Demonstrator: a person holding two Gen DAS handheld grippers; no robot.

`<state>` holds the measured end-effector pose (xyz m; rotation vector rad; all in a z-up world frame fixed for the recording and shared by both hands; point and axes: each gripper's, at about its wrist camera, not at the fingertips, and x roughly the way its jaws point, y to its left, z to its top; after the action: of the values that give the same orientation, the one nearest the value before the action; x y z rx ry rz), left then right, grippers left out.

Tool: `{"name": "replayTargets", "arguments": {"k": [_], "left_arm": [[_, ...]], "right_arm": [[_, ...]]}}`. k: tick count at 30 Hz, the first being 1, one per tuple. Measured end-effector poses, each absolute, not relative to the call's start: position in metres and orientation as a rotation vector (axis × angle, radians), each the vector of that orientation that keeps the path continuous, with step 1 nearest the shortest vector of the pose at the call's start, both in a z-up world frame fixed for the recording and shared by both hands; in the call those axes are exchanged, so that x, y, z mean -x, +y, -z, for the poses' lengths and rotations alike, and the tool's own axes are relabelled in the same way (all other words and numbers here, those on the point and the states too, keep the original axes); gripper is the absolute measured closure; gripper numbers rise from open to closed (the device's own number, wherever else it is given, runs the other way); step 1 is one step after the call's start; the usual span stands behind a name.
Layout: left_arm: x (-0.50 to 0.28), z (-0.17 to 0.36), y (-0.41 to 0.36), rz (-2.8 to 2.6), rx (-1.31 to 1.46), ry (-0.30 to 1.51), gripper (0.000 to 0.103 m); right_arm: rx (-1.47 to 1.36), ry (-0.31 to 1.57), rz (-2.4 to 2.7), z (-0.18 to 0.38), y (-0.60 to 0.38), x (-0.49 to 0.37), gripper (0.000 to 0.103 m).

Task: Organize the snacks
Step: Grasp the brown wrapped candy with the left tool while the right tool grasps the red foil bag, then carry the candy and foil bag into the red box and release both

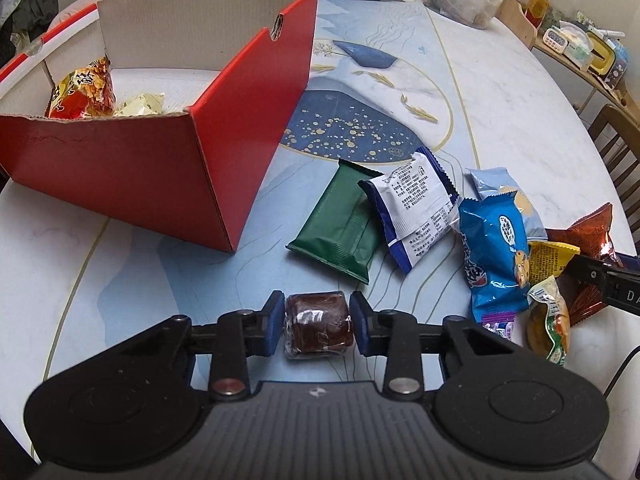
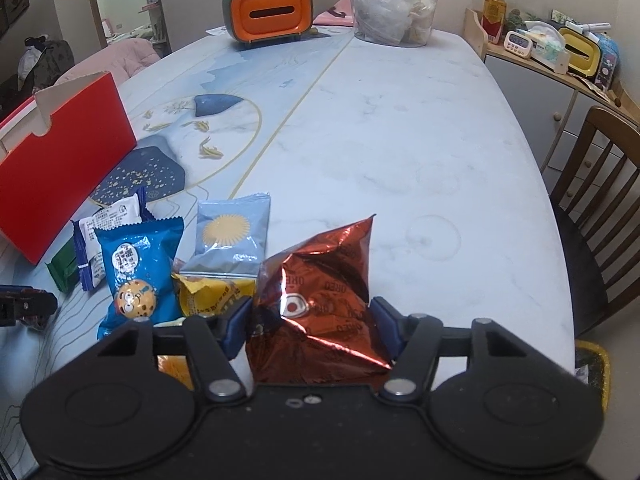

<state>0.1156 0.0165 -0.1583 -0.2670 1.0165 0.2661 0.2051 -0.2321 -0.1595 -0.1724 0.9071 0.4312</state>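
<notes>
Table (image 2: 400, 128): a marbled white and blue top is seen, with a dark blue gold-speckled motif beside the box.
Red box (image 1: 132, 176): an open cardboard box is set on the table's left part; a red-and-gold packet (image 1: 82, 90) and a pale yellow wrapper (image 1: 142, 105) are seen lying inside it.
Snack pile: loose packets are gathered on the table to the right of the box, some overlapping.
Red foil bag (image 2: 320, 300): a crumpled metallic bag printed OREO is held between the right pads, its upper corner raised above the table.
Bright blue packet (image 1: 494, 246): laid in the pile, with a cartoon cookie face printed on it.
Green packet (image 1: 340, 222): laid flat nearest the box, its right edge overlapped by a white-and-navy packet (image 1: 416, 208).
Pale blue sachet (image 2: 230, 234): laid flat behind a yellow packet (image 2: 212, 294).
Brown wrapped cake (image 1: 318, 326): a small clear-wrapped block is clamped between the left pads, in front of the pile.
Left gripper (image 1: 318, 322): narrowed onto the cake, both blue pads pressed against its sides.
Right gripper (image 2: 310, 322): closed partway around the foil bag.
</notes>
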Motion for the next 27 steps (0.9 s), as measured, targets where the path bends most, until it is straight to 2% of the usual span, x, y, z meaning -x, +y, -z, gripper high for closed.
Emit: {"name": "replayTargets", "arguments": {"k": [16, 27], "left_arm": [[-0.105, 0.137, 0.022, -0.212, 0.274, 0.991, 0.073], [-0.094, 0.09, 0.033, -0.176, 0.241, 0.921, 0.073]], "right_arm": [[0.104, 0.858, -0.388, 0.124, -0.241, -0.181, 0.047], [0.084, 0.788, -0.419, 0.074, -0.217, -0.163, 0.047]]}}
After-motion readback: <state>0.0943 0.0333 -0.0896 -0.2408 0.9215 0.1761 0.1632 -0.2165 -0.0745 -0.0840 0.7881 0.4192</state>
